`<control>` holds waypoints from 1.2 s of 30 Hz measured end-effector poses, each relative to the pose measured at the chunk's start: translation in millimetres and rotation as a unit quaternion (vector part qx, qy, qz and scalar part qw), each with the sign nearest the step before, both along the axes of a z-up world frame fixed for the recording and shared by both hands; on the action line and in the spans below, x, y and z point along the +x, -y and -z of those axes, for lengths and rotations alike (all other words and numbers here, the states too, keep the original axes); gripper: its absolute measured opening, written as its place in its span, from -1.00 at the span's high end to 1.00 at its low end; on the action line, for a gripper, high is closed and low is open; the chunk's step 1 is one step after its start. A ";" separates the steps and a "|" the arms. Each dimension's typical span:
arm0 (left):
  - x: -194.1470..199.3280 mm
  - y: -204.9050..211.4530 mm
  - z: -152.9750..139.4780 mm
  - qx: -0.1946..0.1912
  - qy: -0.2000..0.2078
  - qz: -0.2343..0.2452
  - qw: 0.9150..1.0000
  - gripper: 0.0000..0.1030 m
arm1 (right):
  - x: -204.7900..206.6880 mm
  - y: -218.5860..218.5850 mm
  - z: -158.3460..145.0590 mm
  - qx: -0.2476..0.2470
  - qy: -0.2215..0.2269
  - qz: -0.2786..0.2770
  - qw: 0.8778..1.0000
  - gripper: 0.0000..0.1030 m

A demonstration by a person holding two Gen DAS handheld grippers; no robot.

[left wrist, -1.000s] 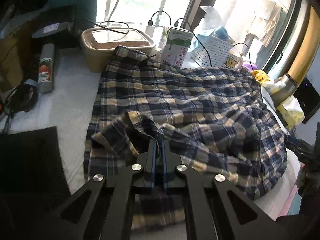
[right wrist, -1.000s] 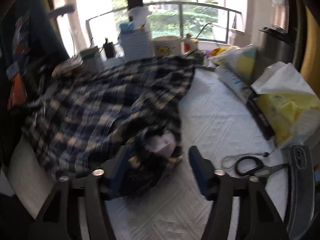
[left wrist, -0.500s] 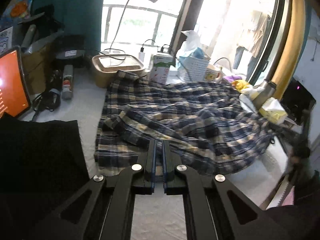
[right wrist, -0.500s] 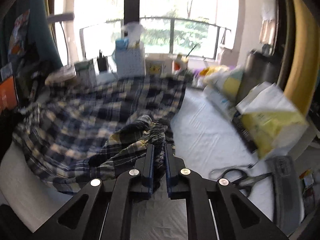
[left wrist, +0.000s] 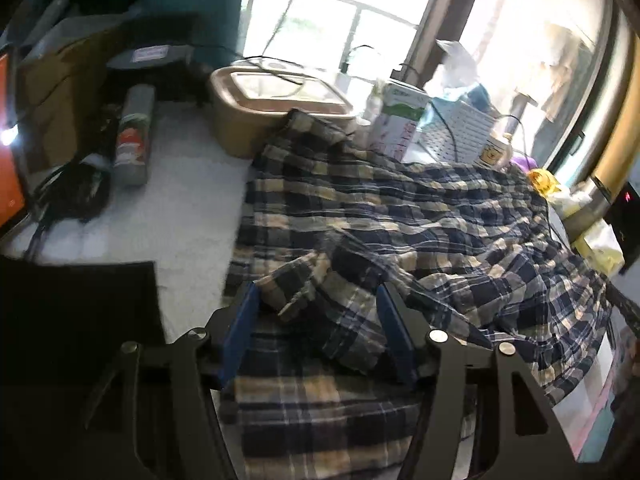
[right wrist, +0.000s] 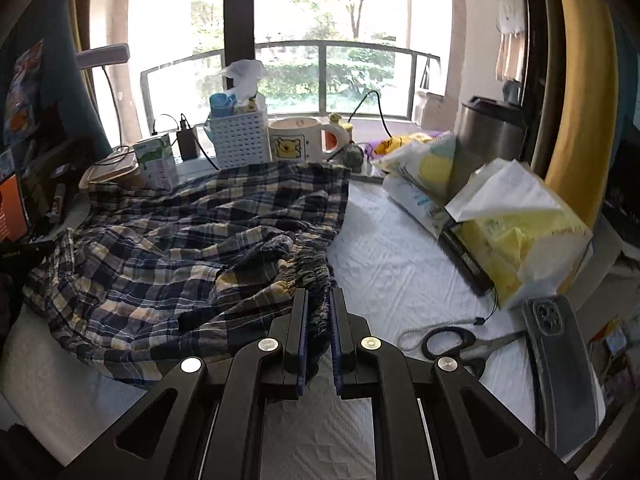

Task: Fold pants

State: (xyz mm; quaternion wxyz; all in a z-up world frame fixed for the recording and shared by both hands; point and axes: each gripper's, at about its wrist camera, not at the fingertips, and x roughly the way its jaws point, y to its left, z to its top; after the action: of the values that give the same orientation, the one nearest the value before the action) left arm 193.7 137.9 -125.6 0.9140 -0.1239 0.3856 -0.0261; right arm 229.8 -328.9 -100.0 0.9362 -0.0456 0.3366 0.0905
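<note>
Navy and cream plaid pants (left wrist: pixel 420 216) lie crumpled across the white table cover (left wrist: pixel 180 200). My left gripper (left wrist: pixel 316 320) hangs low over their near left part. Its jaws are opening, and a rumpled fold of the plaid cloth lies loose between the blue pads (left wrist: pixel 240 328) without being pressed. In the right wrist view the pants (right wrist: pixel 180 240) spread to the left. My right gripper (right wrist: pixel 319 300) is shut on their gathered elastic waistband (right wrist: pixel 304 268) at the right edge, lifting it a little off the cover.
A beige box (left wrist: pixel 276 120), a milk carton (left wrist: pixel 396 120), a white basket (right wrist: pixel 240 140) and a mug (right wrist: pixel 304 142) line the window side. Scissors (right wrist: pixel 448 340), a phone (right wrist: pixel 560 360) and a yellow tissue pack (right wrist: pixel 520 232) lie right. A black mat (left wrist: pixel 80 320) lies near left.
The left gripper, shut on the cloth before, pulled back, then came in again and opened around a fold. The right gripper closed on the waistband and raised it slightly.
</note>
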 end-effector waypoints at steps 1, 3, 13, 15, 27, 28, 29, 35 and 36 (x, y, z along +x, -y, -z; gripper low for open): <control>0.5 3.1 1.0 0.006 0.003 0.007 1.000 0.08 | 1.2 0.0 1.2 0.000 -0.002 0.000 1.000 0.81; 2.9 7.7 4.6 0.010 -0.009 0.016 1.000 0.91 | 4.1 -0.2 2.1 0.001 -0.004 0.002 1.000 0.81; -61.9 22.6 -55.0 -0.018 0.043 0.039 0.998 0.97 | 0.9 3.0 -11.8 0.001 0.027 -0.006 1.000 0.81; -82.9 33.2 -68.6 0.008 0.050 0.048 0.998 0.96 | -1.2 4.1 -14.9 0.006 0.034 -0.006 0.999 0.81; -154.0 41.7 -52.1 -0.019 -0.031 0.082 0.996 0.97 | -23.6 23.2 -16.6 0.010 0.045 0.025 0.999 0.81; -159.2 39.2 -56.3 -0.022 -0.026 0.082 0.996 0.97 | -25.5 26.3 -16.9 0.011 0.045 0.029 0.999 0.81; -162.7 38.1 -59.2 -0.027 -0.025 0.083 0.996 0.97 | -27.3 28.4 -18.1 0.012 0.044 0.032 0.998 0.81; -187.6 42.3 -63.1 -0.034 -0.046 0.115 0.992 0.97 | -44.8 47.2 -18.6 0.010 0.037 0.046 0.998 0.81; -190.2 44.0 -59.2 -0.038 -0.054 0.119 0.991 0.96 | -48.2 50.3 -16.1 0.008 0.033 0.046 0.998 0.81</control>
State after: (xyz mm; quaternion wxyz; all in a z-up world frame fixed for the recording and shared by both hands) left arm 3.5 93.9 -66.4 0.8766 -0.1125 0.4455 -0.1428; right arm 181.6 -379.2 -83.9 0.9502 -0.0258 0.3069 0.0481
